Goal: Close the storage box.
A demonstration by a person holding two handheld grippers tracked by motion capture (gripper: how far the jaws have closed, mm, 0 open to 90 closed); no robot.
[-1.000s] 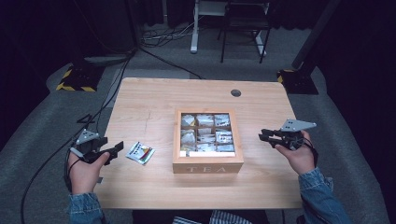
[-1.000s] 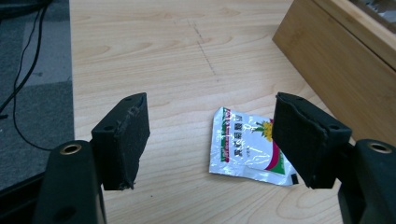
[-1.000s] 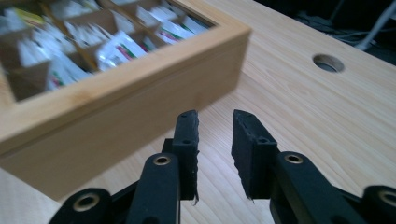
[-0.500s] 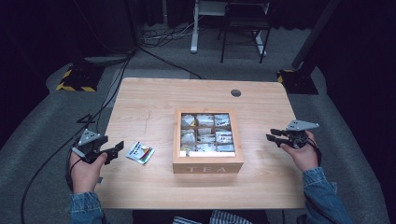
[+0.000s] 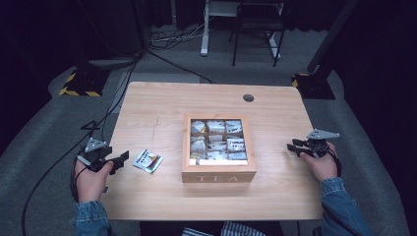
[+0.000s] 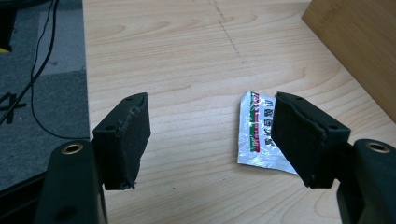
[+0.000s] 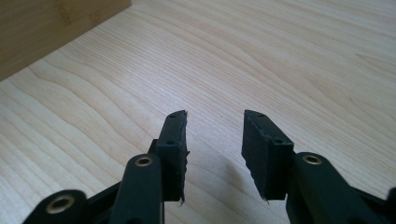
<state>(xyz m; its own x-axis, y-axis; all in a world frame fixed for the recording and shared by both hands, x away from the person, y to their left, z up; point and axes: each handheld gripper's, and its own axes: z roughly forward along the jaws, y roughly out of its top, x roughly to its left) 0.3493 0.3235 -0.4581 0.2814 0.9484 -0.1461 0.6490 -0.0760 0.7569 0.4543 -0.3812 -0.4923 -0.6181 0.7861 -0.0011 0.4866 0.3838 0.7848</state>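
Observation:
A wooden tea box (image 5: 219, 174) with a clear lid stands mid-table, with several tea bags in its compartments. A silver tea packet (image 5: 148, 161) with red and green print lies flat to the left of the box. My left gripper (image 5: 120, 160) rests open just left of the packet. In the left gripper view the packet (image 6: 257, 135) lies ahead of my left gripper (image 6: 210, 100), partly behind one jaw and untouched. My right gripper (image 5: 294, 147) hovers low to the right of the box. Its jaws have just been opening, and my right gripper (image 7: 215, 114) has only bare wood between them.
The light wooden table (image 5: 162, 108) has a round cable hole (image 5: 248, 98) at its far right. The box's side wall (image 6: 359, 51) is near the left gripper, and the box wall (image 7: 51, 28) is also ahead of the right gripper. Cables (image 5: 113, 108) trail over the floor on the left.
My right hand has moved right and down toward the table's right side, and its jaws stand wider apart. The left hand and the packet have not moved.

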